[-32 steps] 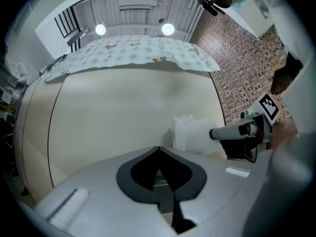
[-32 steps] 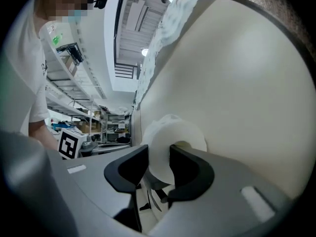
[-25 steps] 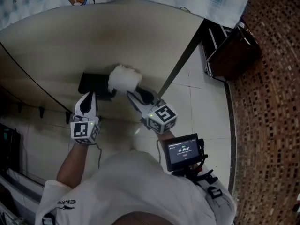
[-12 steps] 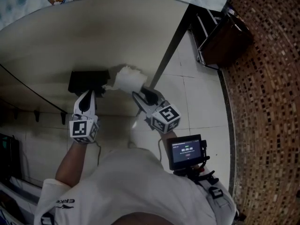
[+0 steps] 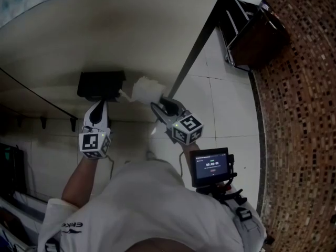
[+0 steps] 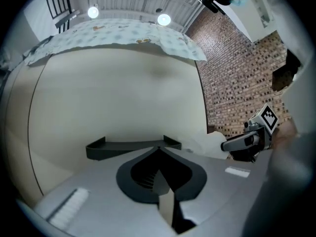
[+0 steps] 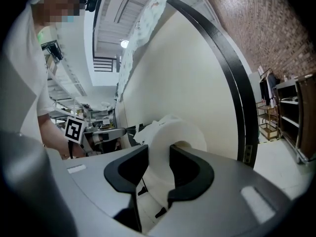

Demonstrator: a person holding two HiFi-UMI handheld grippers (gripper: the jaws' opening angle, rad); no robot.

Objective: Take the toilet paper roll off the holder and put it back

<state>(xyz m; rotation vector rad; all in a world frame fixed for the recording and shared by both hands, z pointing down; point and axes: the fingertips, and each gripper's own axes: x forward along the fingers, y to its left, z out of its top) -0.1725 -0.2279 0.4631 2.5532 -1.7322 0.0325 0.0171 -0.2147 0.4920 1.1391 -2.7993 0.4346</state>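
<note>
Clamping the toilet paper roll [image 5: 148, 90] between its two dark jaws, the right gripper [image 5: 159, 103] holds the roll sideways against the pale wall [image 5: 131, 41], with the jaws pressed on the roll's two flat ends. In the right gripper view the roll [image 7: 173, 132] fills the gap between the jaws of the right gripper [image 7: 158, 158], and its hollow core shows just above the right-hand jaw. The roll sits at 3 o'clock of the black holder [image 5: 101, 84], just beside the holder's right end, and a ragged loose flap of paper reaches toward the holder; I cannot tell whether the roll touches it. The left gripper [image 5: 98, 106] hangs at 6 o'clock of the holder with its jaws pressed together on nothing, tips pointed up at the holder's lower edge. In the left gripper view the closed tips of the left gripper [image 6: 160, 151] sit right below the holder [image 6: 131, 147], a shallow black shelf with raised ends, and the roll [image 6: 205, 144] and the right gripper [image 6: 237, 143] show at 3 o'clock. A dark slanted bar [image 5: 194, 51] runs up the wall toward 1 o'clock from the roll. A small lit screen [image 5: 211, 167] sits at 5 o'clock of the right gripper, at the person's waist, over the white tiled floor [image 5: 226, 109].
</note>
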